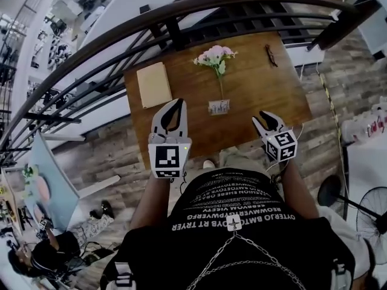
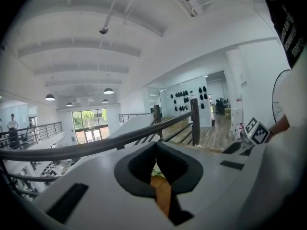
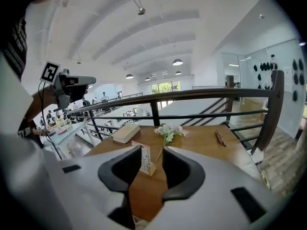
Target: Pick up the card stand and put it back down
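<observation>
I am at the start of the job. The card stand [image 1: 219,107] is on the brown desk [image 1: 254,83], and I have not picked it up yet. It stands up straight near the middle of the desk, on the side close to me. A bunch of flowers [image 1: 214,56] lies behind it. The end of the stem comes down right by the stand, and I cannot tell if the two touch.

My right tongs [image 3: 152,147] are open, with nothing in them. When I look along them I see the card stand in the gap, but it is farther off on the desk. The tongs are not around it. My left tongs [image 2: 156,144] are closed, tip to tip, and they hold nothing. They hang over the near edge of the desk, to the left of the stand.

I think the step now is reaching for the stand. Next, my right tongs need to go forward and down until the stand sits between the two sides. Then they should close softly, because the card looks thin and may bend. I must stay clear of the flower stem, so it does not get pinched too.
</observation>
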Demonstrator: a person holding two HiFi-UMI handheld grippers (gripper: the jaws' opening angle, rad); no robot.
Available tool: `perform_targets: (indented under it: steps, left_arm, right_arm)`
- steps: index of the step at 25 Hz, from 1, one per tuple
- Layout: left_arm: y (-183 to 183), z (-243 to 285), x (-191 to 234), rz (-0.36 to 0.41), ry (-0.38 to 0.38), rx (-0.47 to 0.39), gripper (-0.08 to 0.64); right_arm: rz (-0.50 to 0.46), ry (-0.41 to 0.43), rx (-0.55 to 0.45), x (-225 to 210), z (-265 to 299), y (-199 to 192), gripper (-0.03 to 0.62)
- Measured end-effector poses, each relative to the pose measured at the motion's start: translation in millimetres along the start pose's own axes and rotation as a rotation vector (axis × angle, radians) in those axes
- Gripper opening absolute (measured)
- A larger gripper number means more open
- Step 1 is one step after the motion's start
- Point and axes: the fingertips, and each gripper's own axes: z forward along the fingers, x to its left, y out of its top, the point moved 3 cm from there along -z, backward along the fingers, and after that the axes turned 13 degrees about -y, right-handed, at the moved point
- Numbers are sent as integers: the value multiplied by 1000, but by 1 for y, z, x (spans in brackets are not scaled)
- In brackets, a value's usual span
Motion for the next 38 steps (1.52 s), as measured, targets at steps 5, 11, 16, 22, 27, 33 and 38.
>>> perform_targets:
  steps: [5,11,16,22,27,33,38]
  left_arm:
    - [-1,24,8,-1,16,24,28]
    - [-12,37,16,-31,45,65,28]
    - [-21,46,24,-45,63,96,28]
    - [-27,51,26,-58,92,125,28]
    - [-38,43,30,-76,115,156,28]
    - [-45,37,31,-83,159,198,28]
    - [-55,29,30,-89,200,231,28]
  right_arm:
    - [1,54,79,-15,32,-23,147]
    - [-45,131,113,-14,65,-39,150]
    - [-94,243,156,2,98,-54,161]
    - [-120,345,213,19,135,-81,166]
    - [-151,400,247,42,158,-93,172]
    - [-152,420,263,51,182,-103,186]
    - [-185,414,277,55,203,-113,196]
